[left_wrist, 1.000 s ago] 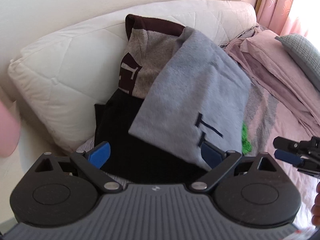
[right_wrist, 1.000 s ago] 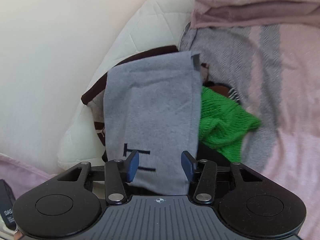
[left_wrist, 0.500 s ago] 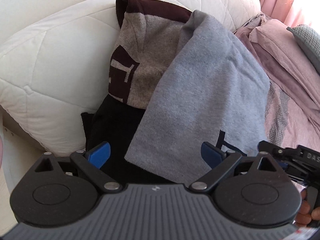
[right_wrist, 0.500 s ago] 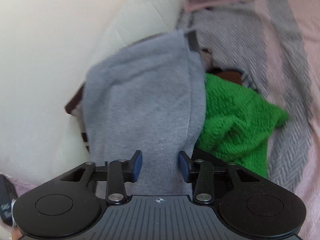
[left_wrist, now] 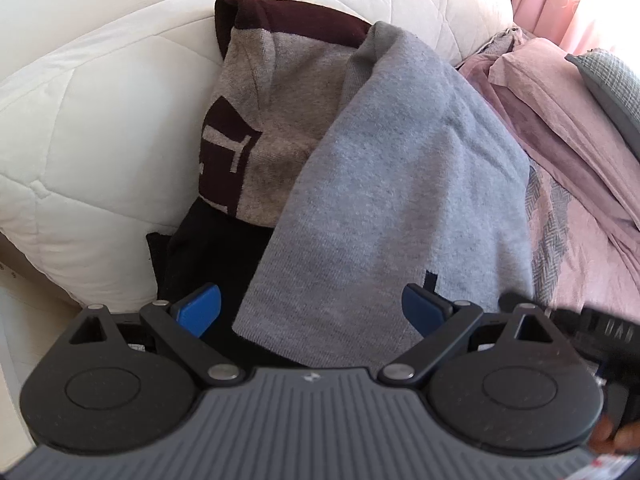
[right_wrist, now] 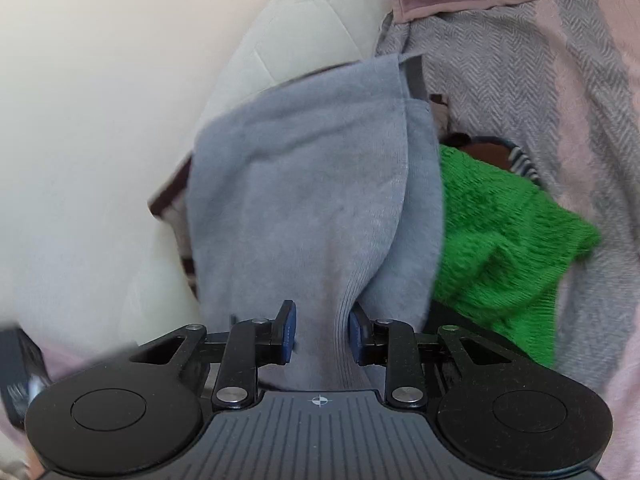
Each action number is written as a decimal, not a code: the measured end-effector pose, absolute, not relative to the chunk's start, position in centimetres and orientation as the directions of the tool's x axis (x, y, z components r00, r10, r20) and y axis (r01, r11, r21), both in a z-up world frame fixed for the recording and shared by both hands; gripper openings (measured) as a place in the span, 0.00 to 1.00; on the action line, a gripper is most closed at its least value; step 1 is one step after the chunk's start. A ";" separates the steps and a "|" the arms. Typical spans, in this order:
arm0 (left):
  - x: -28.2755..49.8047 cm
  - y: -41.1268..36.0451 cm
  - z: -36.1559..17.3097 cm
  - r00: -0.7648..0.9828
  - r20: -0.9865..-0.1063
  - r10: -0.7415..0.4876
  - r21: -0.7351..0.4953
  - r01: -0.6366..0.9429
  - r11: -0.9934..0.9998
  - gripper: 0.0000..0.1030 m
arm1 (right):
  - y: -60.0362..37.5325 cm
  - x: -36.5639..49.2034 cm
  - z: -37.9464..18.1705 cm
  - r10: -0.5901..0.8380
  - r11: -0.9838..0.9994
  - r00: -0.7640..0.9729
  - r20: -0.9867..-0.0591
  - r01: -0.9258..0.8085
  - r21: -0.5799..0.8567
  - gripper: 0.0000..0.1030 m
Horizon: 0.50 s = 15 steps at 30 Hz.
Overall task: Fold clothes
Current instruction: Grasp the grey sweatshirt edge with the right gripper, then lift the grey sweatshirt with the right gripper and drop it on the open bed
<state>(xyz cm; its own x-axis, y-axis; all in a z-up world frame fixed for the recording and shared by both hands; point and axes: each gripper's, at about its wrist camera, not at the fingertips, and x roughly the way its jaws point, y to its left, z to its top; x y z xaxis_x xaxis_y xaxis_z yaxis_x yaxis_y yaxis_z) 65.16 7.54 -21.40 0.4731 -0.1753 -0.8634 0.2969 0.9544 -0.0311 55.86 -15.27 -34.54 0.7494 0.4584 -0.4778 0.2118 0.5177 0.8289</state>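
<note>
A grey sweater lies draped over a pile of clothes that leans on a white pillow. My left gripper stands open above its lower edge, the blue pads wide apart and not touching the cloth. In the right wrist view the same grey sweater is pinched into a ridge between the pads of my right gripper, which is shut on its hem. The right gripper also shows at the lower right of the left wrist view. Under the grey one lie a beige and brown sweater and a black garment.
A bright green knit lies to the right of the grey sweater on a grey herringbone blanket. Pink bedding and a grey cushion fill the right side, with a pink curtain behind.
Both grippers have come down closer to the pile. The right gripper's jaws have shut on the grey sweater's hem, which now bunches between the pads. The left gripper stays open.
</note>
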 end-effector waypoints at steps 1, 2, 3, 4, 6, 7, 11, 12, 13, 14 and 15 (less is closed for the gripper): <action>65.1 7.6 -21.3 0.475 -0.862 -0.175 -0.031 0.296 0.955 0.93 | -15.3 56.1 -34.2 0.473 0.498 0.760 -0.446 0.187 0.847 0.00; 65.0 7.7 -21.2 0.479 -0.860 -0.174 -0.030 0.294 0.955 0.93 | -15.4 56.2 -33.7 0.478 0.481 0.772 -0.418 0.169 0.860 0.00; 64.9 7.7 -20.9 0.484 -0.858 -0.173 -0.028 0.293 0.956 0.92 | -15.5 56.2 -33.0 0.484 0.464 0.784 -0.389 0.147 0.874 0.00; 64.8 7.8 -20.7 0.489 -0.855 -0.175 -0.028 0.293 0.956 0.91 | -15.6 56.1 -32.3 0.488 0.441 0.797 -0.356 0.127 0.888 0.00; 64.6 8.0 -19.8 0.505 -0.844 -0.181 -0.032 0.290 0.957 0.91 | -16.3 55.5 -30.6 0.484 0.391 0.823 -0.299 0.102 0.915 0.00; 64.4 8.1 -19.1 0.519 -0.834 -0.187 -0.035 0.288 0.957 0.91 | -16.9 55.1 -29.6 0.475 0.368 0.838 -0.268 0.087 0.926 0.00; 63.2 8.2 -15.7 0.582 -0.781 -0.225 -0.049 0.302 0.952 0.91 | -19.6 52.4 -24.9 0.376 0.282 0.921 -0.105 -0.006 0.960 0.00; 62.8 8.2 -14.7 0.600 -0.764 -0.238 -0.052 0.310 0.949 0.91 | -20.4 51.5 -23.6 0.348 0.263 0.935 -0.061 -0.035 0.964 0.00; 62.3 8.0 -13.8 0.613 -0.749 -0.251 -0.056 0.319 0.946 0.91 | -21.1 50.6 -22.4 0.323 0.259 0.946 -0.028 -0.060 0.964 0.00; 61.8 7.9 -12.8 0.626 -0.733 -0.267 -0.062 0.328 0.942 0.91 | -21.7 49.7 -21.0 0.301 0.268 0.954 -0.003 -0.082 0.960 0.00; 61.1 7.7 -11.9 0.637 -0.717 -0.284 -0.069 0.340 0.938 0.91 | -22.2 48.6 -19.7 0.276 0.285 0.961 0.019 -0.101 0.953 0.00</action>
